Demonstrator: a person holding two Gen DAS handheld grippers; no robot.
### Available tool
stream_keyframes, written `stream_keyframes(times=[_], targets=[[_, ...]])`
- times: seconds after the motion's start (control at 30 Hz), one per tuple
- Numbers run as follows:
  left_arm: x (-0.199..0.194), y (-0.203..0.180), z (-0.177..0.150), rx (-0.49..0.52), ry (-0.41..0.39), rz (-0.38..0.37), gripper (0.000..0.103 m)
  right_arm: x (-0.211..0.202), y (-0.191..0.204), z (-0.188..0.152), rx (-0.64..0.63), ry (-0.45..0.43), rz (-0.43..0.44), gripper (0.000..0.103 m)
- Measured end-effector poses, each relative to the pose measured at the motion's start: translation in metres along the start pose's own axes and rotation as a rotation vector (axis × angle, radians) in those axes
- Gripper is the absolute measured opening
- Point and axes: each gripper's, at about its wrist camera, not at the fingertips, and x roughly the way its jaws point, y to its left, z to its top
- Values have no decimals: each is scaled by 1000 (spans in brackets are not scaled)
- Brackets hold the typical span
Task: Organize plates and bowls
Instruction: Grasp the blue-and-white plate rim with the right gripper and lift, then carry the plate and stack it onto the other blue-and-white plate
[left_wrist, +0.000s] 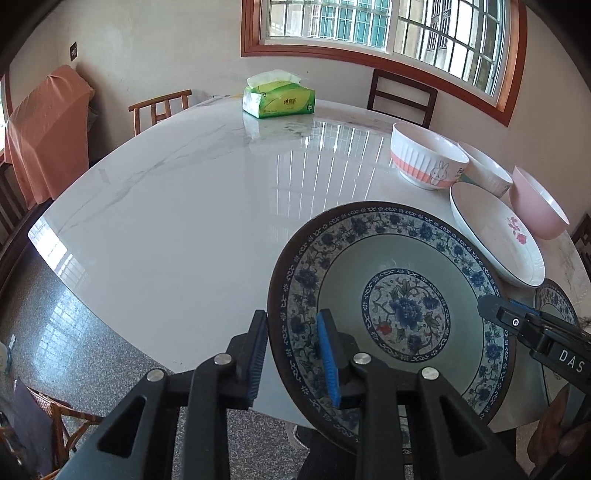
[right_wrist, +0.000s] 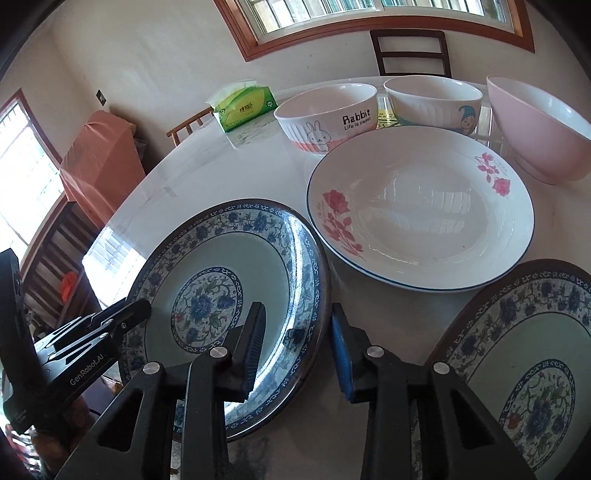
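A blue-flowered plate lies at the near edge of the marble table. My left gripper is shut on its left rim, one pad outside the edge and one on the inner face. My right gripper is shut on the opposite rim in the same way. Each gripper also shows in the other's view, the right gripper and the left gripper. A second blue-flowered plate sits at the near right. Behind lies a white plate with red roses.
Three bowls stand in a row behind the plates: a rabbit bowl, a white cartoon bowl and a pink bowl. A green tissue box sits at the far edge. Wooden chairs ring the table.
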Motion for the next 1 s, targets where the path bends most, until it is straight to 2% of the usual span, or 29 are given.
stream_keyframes(times=[0.13,0.23,0.77,0.87,0.9,0.93,1.0], targets=[[1,9,8,-12,-10,35,20,3,4,4,-1,-3,13,30],[4,20,14,-43,-4,23,18,10,7,6,-11,3,19,30],[11,65,27,-143,-31,92,18,35,43,22,-100,26,27,28],[7,68,25,-165,-32,122,32,33,50,22,-118,21,13,36],[2,70,23,-177,-40,135,40,27,52,21,-121,2,19,43],[-4,72,20,-189,-55,144,42,18,53,20,-127,-25,17,49],[-20,73,15,-192,-84,142,43,-12,53,14,-144,-86,15,53]])
